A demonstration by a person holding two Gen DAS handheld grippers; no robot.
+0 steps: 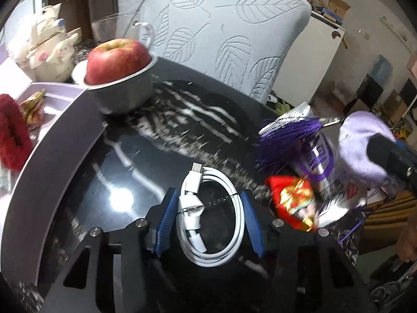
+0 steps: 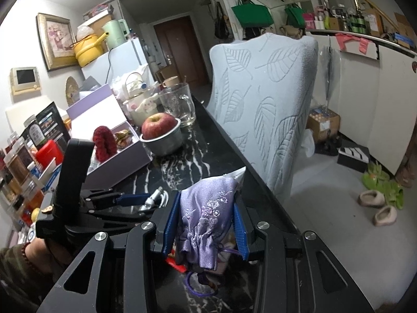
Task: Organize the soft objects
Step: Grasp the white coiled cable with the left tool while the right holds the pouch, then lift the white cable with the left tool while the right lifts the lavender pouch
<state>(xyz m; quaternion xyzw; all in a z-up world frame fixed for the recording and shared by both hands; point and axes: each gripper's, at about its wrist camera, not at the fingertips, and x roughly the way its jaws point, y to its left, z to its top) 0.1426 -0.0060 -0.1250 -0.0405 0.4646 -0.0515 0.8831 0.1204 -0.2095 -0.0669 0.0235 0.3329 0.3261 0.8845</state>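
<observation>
The right gripper (image 2: 206,221) is closed on a lilac embroidered pouch (image 2: 206,214), its blue fingers (image 2: 170,224) pressing the cloth from both sides so the pouch stands up between them above the dark marble table (image 2: 198,156); a purple cord (image 2: 198,284) hangs from its gathered end. The left gripper (image 1: 208,208) is spread wide, its blue fingers (image 1: 166,216) either side of a coiled white cable (image 1: 211,219) lying on the table, without clearly touching it. Just right of the cable lie a red and gold packet (image 1: 294,203), a purple tassel (image 1: 286,138) and a silver bag (image 1: 323,161). To the left stands a lilac box (image 1: 52,140) holding a red fuzzy ring (image 1: 11,135), and beside it a metal bowl (image 1: 122,94) with an apple (image 1: 117,60). A chair (image 2: 263,99) with a leaf-patterned cover stands against the table's far edge.
</observation>
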